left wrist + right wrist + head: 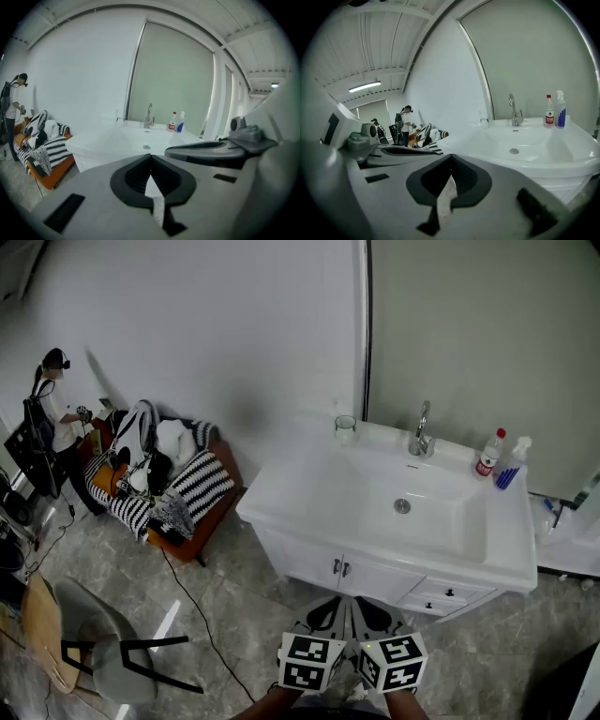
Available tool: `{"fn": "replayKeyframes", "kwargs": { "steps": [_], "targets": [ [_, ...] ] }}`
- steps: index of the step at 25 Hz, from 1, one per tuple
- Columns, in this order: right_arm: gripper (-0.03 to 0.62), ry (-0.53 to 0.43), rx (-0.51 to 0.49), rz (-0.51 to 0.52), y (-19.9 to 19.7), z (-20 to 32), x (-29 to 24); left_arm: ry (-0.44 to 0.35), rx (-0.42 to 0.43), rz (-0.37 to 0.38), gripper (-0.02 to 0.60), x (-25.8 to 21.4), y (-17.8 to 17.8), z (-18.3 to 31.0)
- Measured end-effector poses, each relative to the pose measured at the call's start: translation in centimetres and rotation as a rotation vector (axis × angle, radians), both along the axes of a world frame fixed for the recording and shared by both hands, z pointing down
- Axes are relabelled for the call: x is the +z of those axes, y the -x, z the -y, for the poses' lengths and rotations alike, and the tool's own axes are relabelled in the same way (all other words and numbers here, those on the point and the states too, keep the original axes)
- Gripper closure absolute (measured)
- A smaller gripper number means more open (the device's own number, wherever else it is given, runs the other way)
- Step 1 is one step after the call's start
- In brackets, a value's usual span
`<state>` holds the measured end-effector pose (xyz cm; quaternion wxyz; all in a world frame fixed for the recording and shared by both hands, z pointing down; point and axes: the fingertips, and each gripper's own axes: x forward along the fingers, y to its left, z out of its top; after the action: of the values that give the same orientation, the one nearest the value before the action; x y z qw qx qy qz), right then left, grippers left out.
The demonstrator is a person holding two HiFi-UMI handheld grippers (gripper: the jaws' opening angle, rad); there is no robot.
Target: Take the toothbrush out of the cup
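A small clear cup (pixel 345 427) stands on the back left corner of the white sink counter (pixel 309 498); it also shows as a small clear cup (pixel 120 117) in the left gripper view and as that cup (pixel 484 122) in the right gripper view. It is too small for me to make out a toothbrush inside. My left gripper (pixel 330 608) and right gripper (pixel 367 608) are side by side low in the head view, in front of the cabinet and well short of the cup. Both have their jaws pressed together with nothing between them, as the left gripper (pixel 150 158) and right gripper (pixel 451 158) show in their own views.
A chrome faucet (pixel 421 432) stands behind the basin, with a red-capped bottle (pixel 487 454) and a blue spray bottle (pixel 512 463) to its right. A bench piled with striped cloth and bags (pixel 159 484) is at left, a person (pixel 52 418) beyond it, a grey chair (pixel 94 648) lower left, and a cable on the floor.
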<state>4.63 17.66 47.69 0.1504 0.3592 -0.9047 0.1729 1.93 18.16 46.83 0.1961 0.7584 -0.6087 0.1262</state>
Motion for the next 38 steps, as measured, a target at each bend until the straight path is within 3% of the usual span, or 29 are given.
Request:
{"fn": "replayKeyframes", "kwargs": {
  "steps": [4,23,38],
  "targets": [
    [0.582,-0.003,0.011,0.006,0.7,-0.1,-0.3,0.026,0.017,-0.009,0.572,1.0,0.7,-0.6],
    [0.582,-0.037,0.076,0.002,6.6,-1.1,-1.2,-0.006,0.059,-0.042,0.572,0.4,6.8,-1.8],
    [0.582,-0.059,0.066,0.030,8.2,3.2,-1.0,-0.027,0.046,-0.020,0.572,0.4,8.2,2.1]
  ]
}}
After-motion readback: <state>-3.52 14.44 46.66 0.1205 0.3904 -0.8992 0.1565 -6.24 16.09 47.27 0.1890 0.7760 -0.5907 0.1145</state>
